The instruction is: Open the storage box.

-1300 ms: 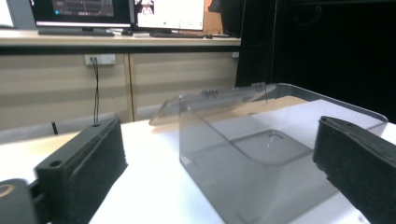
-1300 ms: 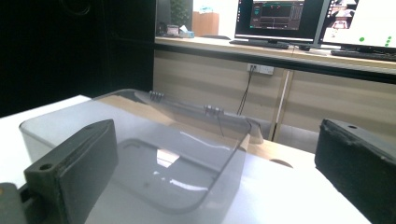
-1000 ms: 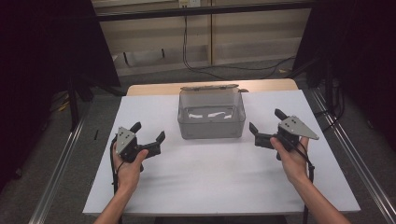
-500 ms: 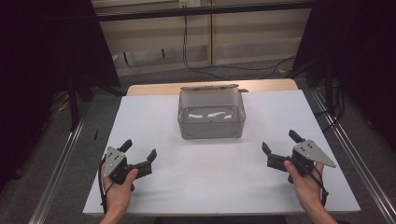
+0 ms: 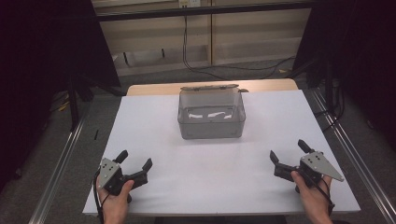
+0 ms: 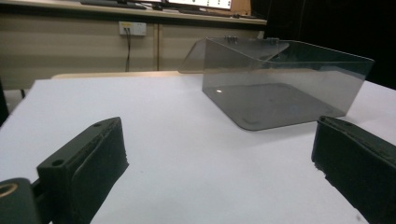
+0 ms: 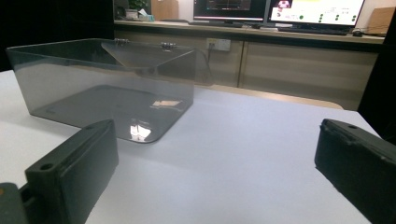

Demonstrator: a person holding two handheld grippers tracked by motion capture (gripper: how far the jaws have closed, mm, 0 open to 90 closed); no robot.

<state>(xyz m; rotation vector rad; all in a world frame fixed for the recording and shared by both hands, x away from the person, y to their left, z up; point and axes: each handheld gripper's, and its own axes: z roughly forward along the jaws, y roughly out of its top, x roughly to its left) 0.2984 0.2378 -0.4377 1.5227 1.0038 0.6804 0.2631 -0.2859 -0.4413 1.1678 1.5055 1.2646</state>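
- The worktop [image 5: 154,135] is presenting a plain white surface, with a strip of bare wood showing along its far edge.
- Pale cabinet panels and dangling black cables are standing behind the worktop; dark curtains are closing off both sides of the room, and grey floor with metal rails is running along each side.
- The right gripper view is showing lit monitors [image 7: 280,10] on a counter beyond the worktop.
- The clear box [image 5: 211,116] is standing at the centre of the far half of the worktop, with its hinged lid [image 5: 211,87] standing open at the back edge.
- The box interior is carrying only pale reflections; whether anything is lying inside cannot be told.
- The left claw [image 5: 135,164] is sitting near the front left corner with jaws apart, gripping nothing.
- The right claw [image 5: 288,151] is sitting near the front right corner with jaws apart, gripping nothing.
- Both forearms are being cut off by the bottom edge of the high view.
- Compared with one second ago, both claws are lying much nearer the front edge and farther from the box; the box is standing unchanged.
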